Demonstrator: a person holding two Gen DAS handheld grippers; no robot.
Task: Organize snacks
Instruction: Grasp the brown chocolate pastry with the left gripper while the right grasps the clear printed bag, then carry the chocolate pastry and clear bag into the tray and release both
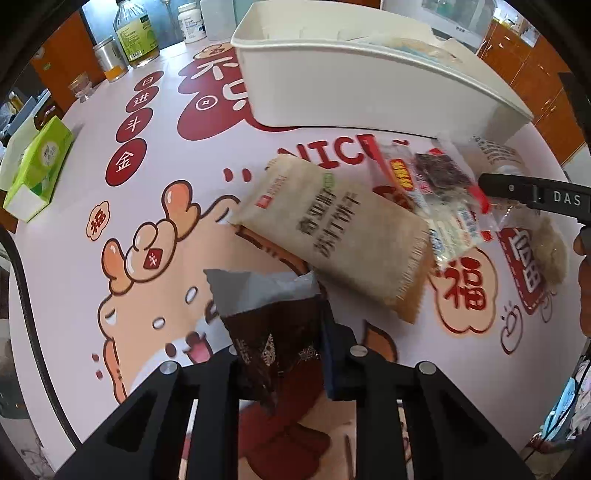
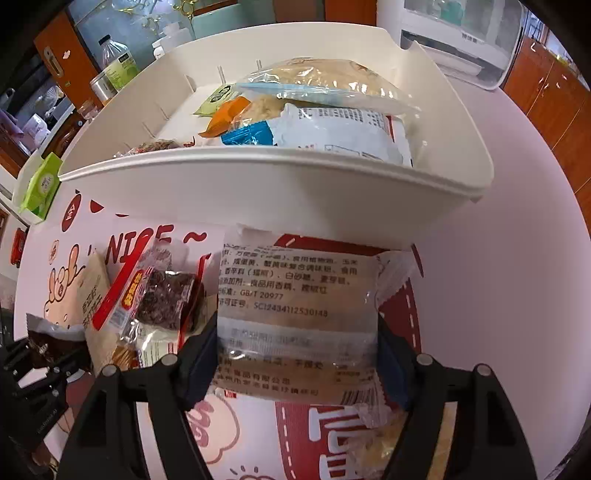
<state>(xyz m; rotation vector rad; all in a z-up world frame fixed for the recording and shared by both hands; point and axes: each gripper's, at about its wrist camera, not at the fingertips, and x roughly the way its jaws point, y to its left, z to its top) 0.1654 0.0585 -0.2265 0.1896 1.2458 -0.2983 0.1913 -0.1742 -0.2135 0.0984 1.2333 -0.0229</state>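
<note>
My left gripper (image 1: 284, 363) is shut on a dark brown snack packet (image 1: 273, 332) with a grey top, held above the table. My right gripper (image 2: 297, 352) is shut on a clear cracker packet (image 2: 295, 317) with printed text, just in front of the white storage bin (image 2: 280, 184). The bin holds several snack bags, among them a white-and-blue one (image 2: 332, 136). It also shows in the left wrist view (image 1: 354, 88). A beige biscuit packet (image 1: 328, 229) and a clear packet of dark snack with red edges (image 1: 432, 184) lie on the table between the grippers.
A green tissue box (image 1: 37, 170) sits at the table's left edge. Bottles and jars (image 1: 135, 33) stand at the far left behind the bin. The table has a pink cartoon cover (image 1: 147, 258). Orange cabinets (image 2: 554, 85) stand behind on the right.
</note>
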